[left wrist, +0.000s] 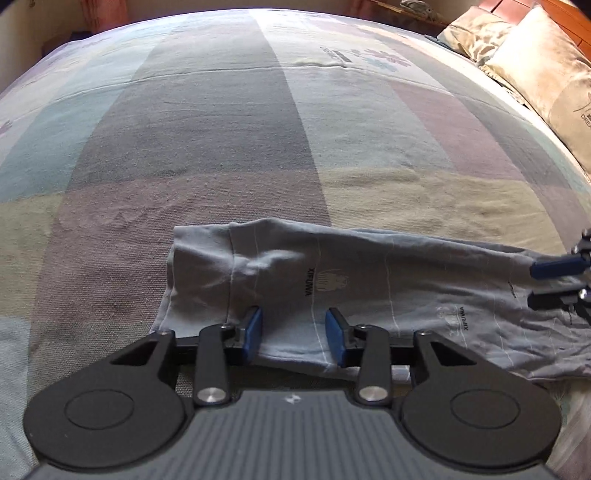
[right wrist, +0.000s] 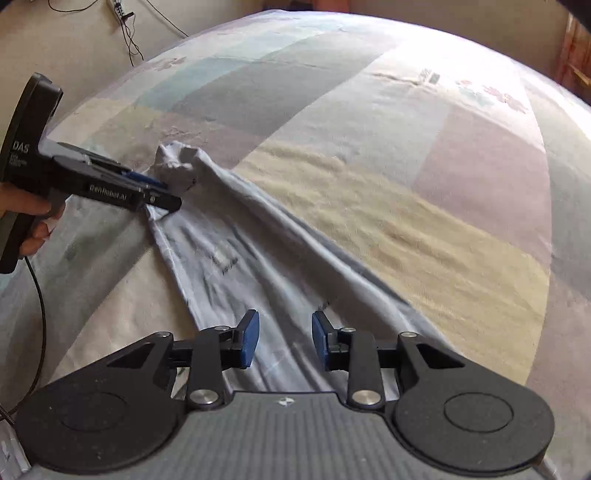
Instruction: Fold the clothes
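A light grey garment [left wrist: 369,280] with thin white stripes and printed logos lies in a long folded strip on the bed. My left gripper [left wrist: 295,332] is open, its blue pads on either side of the cloth's near edge close to the left end. In the right wrist view that gripper [right wrist: 162,192] sits low at the bunched far end of the garment [right wrist: 258,258]. My right gripper [right wrist: 284,338] is open too, straddling the near end of the strip. It shows at the right edge of the left wrist view [left wrist: 550,282].
A pastel patchwork bedspread [left wrist: 221,147] covers the whole bed. Two pillows [left wrist: 535,62] lean at the far right by a wooden headboard. A hand [right wrist: 37,229] holds the left gripper, with a black cable [right wrist: 37,295] hanging below. Floor with wires [right wrist: 129,33] lies beyond the bed's edge.
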A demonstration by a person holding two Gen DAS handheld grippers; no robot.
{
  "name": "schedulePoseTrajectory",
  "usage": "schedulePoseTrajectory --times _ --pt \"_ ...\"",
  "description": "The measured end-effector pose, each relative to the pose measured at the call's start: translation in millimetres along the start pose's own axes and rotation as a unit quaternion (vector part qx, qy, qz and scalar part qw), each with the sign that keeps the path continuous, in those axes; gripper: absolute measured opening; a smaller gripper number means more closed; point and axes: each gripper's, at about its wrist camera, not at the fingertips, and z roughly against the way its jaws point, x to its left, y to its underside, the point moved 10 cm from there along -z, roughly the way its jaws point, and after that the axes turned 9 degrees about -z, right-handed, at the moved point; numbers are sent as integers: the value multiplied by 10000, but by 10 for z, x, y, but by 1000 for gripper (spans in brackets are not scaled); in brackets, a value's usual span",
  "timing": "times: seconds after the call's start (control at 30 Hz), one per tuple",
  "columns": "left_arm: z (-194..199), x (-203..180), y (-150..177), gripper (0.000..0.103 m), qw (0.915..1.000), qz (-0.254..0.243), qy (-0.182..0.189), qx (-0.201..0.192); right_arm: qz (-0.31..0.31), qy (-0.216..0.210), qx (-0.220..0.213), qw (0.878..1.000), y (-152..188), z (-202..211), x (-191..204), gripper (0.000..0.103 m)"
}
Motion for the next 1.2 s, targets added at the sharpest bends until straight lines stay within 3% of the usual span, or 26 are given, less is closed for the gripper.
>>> schedulePoseTrajectory --times 0.1,0.17,0.27,0.43,0.6,0.67,0.77,0.87,1.0,1.07,1.2 --pt "8 54 39 40 9995 259 123 -97 354 -94 -382 9986 -482 -153 54 35" --pt "14 94 51 39 9984 498 191 -170 618 -218 -408 9970 -718 -340 107 35" --pt "7 80 48 39 9988 444 126 -183 1133 -346 -266 9926 -879 -630 252 33" --pt "4 96 55 39 9982 493 196 -284 1983 -499 25 9789 -801 -897 529 26" --pt "6 113 71 39 9979 459 266 -370 2343 -562 142 9704 -694 -973 661 25" --pt "8 109 83 39 9980 402 274 -398 2507 -544 169 9664 -663 -984 709 9" --pt "31 81 109 39 9989 151 305 -328 2991 -221 74 9539 -643 -1002 763 2" --pt "101 63 218 40 9990 -265 318 -178 2765 -201 147 9607 -703 -1047 706 2" --pt "205 47 275 38 9979 -523 392 44 2831 -257 185 9586 -706 -1063 680 2" --pt "246 -64 185 36 9954 -883 366 -75 2683 -379 237 9623 -735 -1069 649 2" --pt "119 -444 27 38 9858 -1447 795 -298 2631 -463 254 9633 -753 -1062 620 2"
